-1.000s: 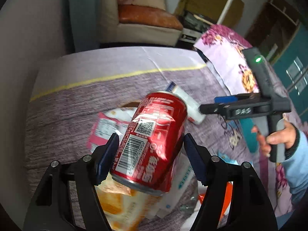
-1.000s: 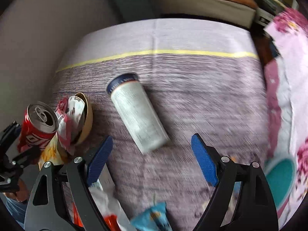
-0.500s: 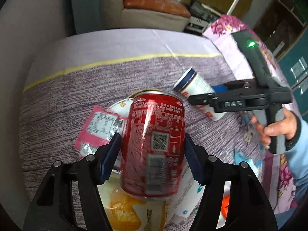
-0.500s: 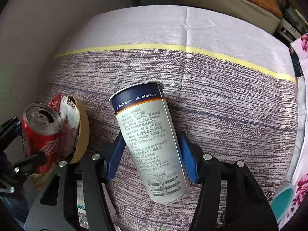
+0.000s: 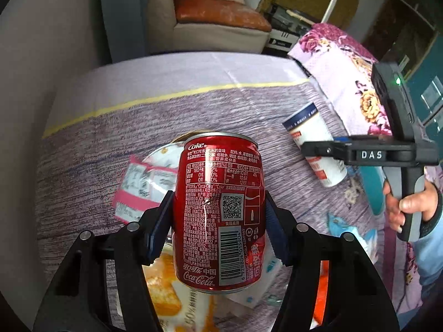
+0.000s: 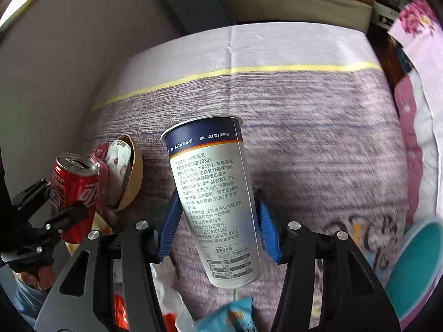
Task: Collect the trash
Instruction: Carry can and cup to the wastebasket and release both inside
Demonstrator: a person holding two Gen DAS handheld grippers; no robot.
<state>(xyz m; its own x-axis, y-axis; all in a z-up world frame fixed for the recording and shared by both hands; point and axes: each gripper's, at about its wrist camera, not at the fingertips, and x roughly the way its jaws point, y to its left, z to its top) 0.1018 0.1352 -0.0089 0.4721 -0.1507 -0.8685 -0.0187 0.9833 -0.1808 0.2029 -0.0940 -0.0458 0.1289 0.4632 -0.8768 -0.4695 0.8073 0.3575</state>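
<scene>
A red Coca-Cola can [image 5: 218, 207] stands upright between the blue pads of my left gripper [image 5: 217, 196]. The jaws are closing and press on its sides. From the right wrist view the can [image 6: 73, 191] shows at the far left in the left gripper [image 6: 65, 199]. A white and navy ALDI yoghurt cup [image 6: 216, 202] sits rim away from the camera in my right gripper [image 6: 218, 193]. Those jaws are closing too, and the pads touch both sides of the cup. In the left wrist view the cup [image 5: 313, 138] is held clear of the sheet by the right gripper [image 5: 322, 144].
On the purple striped bedsheet [image 6: 304, 144] lie a paper bowl [image 6: 133, 171], a pink wrapper [image 5: 138, 188], an orange snack packet [image 5: 163, 290] and a blue wrapper [image 6: 232, 315]. A floral quilt [image 5: 340, 63] is at the right. A sofa [image 5: 216, 19] stands beyond the bed.
The right gripper came down around the cup lying on the sheet, shut on it and raised it. The can in the left gripper went from tilted to upright.
</scene>
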